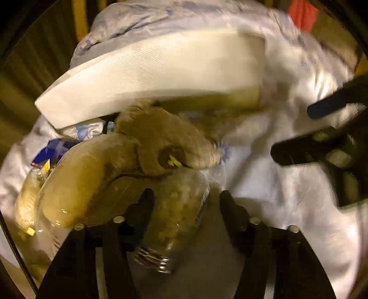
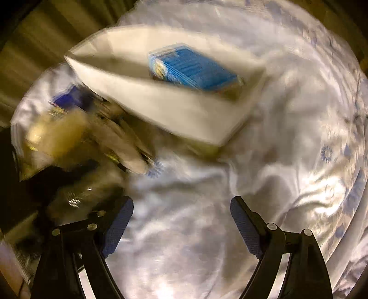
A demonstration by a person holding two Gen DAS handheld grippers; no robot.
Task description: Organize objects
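A white fabric box (image 1: 156,76) stands on a white sheet; in the right wrist view the box (image 2: 165,110) holds a blue carton (image 2: 195,69). A brown plush toy (image 1: 161,140) lies in front of the box beside a yellowish bagged item (image 1: 76,181). A clear jar (image 1: 177,214) with a metal lid lies between the fingers of my left gripper (image 1: 186,197), which are apart around it; contact is unclear. My right gripper (image 2: 181,207) is open and empty above the sheet; it also shows at the right of the left wrist view (image 1: 296,135).
A dark blue packet (image 1: 53,149) lies left of the plush toy, also seen blurred in the right wrist view (image 2: 69,99). The white sheet (image 2: 287,161) with small blue flower prints covers the round surface. A red item (image 1: 303,13) is at the far back.
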